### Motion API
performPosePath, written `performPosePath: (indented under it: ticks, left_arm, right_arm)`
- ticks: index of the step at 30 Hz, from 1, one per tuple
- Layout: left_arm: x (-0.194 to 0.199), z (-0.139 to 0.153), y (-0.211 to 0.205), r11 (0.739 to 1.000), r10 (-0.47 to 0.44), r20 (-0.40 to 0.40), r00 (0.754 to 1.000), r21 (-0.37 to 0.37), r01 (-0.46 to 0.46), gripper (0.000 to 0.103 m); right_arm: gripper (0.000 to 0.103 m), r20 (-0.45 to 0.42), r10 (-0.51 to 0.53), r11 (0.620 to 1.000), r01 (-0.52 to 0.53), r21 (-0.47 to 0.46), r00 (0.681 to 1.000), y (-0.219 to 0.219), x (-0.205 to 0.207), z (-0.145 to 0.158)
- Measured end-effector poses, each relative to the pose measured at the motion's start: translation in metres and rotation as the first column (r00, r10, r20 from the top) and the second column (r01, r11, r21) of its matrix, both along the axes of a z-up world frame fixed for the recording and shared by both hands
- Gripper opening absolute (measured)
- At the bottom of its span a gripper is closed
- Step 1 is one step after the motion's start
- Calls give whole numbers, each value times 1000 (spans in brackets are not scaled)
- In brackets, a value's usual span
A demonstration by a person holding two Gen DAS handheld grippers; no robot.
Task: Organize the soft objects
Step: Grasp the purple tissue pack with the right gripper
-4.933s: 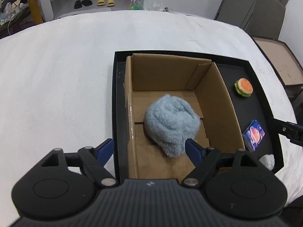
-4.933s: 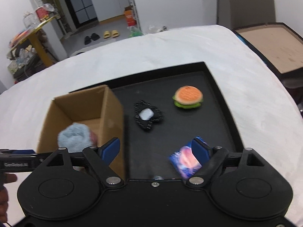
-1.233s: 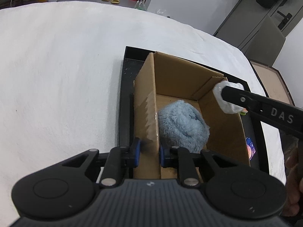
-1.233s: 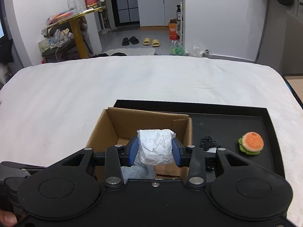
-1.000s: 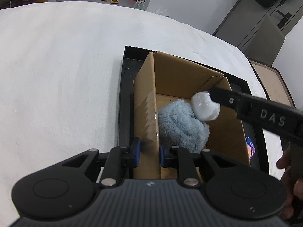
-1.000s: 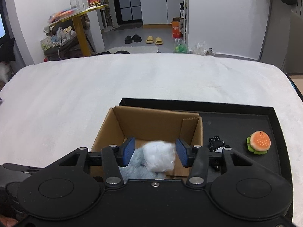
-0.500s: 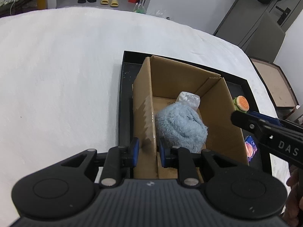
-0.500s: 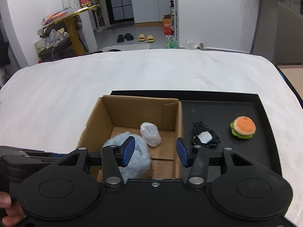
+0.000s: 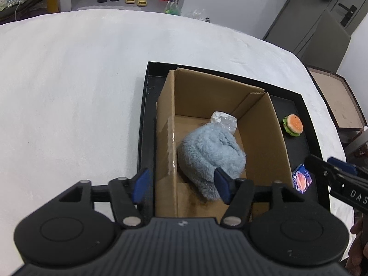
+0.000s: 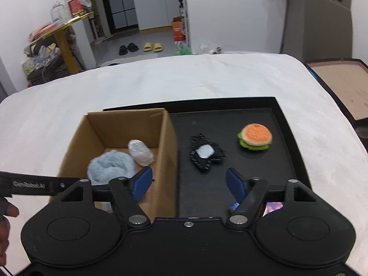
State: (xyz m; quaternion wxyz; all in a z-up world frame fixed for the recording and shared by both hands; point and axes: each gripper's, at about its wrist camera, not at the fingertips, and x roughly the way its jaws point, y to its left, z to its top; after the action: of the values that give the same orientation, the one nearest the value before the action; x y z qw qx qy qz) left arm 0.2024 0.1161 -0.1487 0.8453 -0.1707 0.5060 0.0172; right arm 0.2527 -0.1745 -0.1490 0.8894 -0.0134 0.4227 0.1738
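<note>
While the cardboard box (image 9: 260, 124) stands in the left part of the black tray (image 10: 285, 124), the left gripper (image 9: 180, 185) hangs over the box's near left wall with its blue fingers spread wide, one outside the wall and one inside over the box floor, grasping nothing. The right gripper (image 10: 188, 184) is also spread apart and holds nothing; it hovers above the tray, just right of the box's right wall.

Inside the box lies a fluffy light-blue plush (image 9: 210, 151), and behind it, touching it and close to the far wall, sits a small white bundle wrapped in clear plastic (image 9: 224, 120). In the right wrist view the same plush (image 10: 110, 166) and bundle (image 10: 140, 153) lie side by side on the box floor.

On the bare tray, right of the box, a black knitted piece with a white centre (image 10: 205, 155) lies nearest the box. A plush hamburger (image 10: 255, 136) lies further right, apart from it. A small packet with a pink and blue print (image 9: 301, 180) lies at the near right side of the tray, partly hidden by the right gripper. The tray rests on a white cloth-covered surface (image 9: 69, 80).
</note>
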Motion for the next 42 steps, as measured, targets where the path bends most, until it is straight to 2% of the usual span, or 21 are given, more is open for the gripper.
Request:
performPosePath:
  ticks: [3, 10, 15, 23, 27, 39, 41, 42]
  left_arm:
    - [2, 2, -3, 1000, 3, 0, 1000, -4, -3, 70]
    - [9, 5, -19, 999, -32, -1, 999, 40, 32, 73]
    - [16, 2, -30, 996, -47, -16, 999, 72, 48, 78]
    - [21, 0, -36, 994, -22, -35, 999, 102, 25, 81]
    - [23, -2, -39, 993, -17, -45, 999, 117, 22, 81]
    - [31, -6, -48, 987, -12, -75, 997, 159, 24, 81]
    - [31, -6, -49, 986, -14, -80, 997, 164, 27, 81]
    - [32, -6, -50, 985, -16, -82, 997, 168, 30, 81]
  right_arm:
    - [77, -12, -26, 1000, 26, 8, 1000, -13, 1, -5]
    - [85, -47, -77, 997, 78, 0, 996, -35, 5, -23]
    - [93, -68, -119, 992, 116, -39, 991, -50, 10, -39]
    - [95, -141, -169, 985, 162, -59, 975, -67, 24, -70]
    - [103, -153, -189, 982, 183, -57, 970, -68, 29, -80]
    - [102, -189, -185, 982, 172, -81, 964, -66, 38, -102]
    - [87, -195, -170, 983, 153, -102, 966, -64, 39, -105]
    - [73, -202, -165, 984, 145, -107, 966, -65, 39, -106]
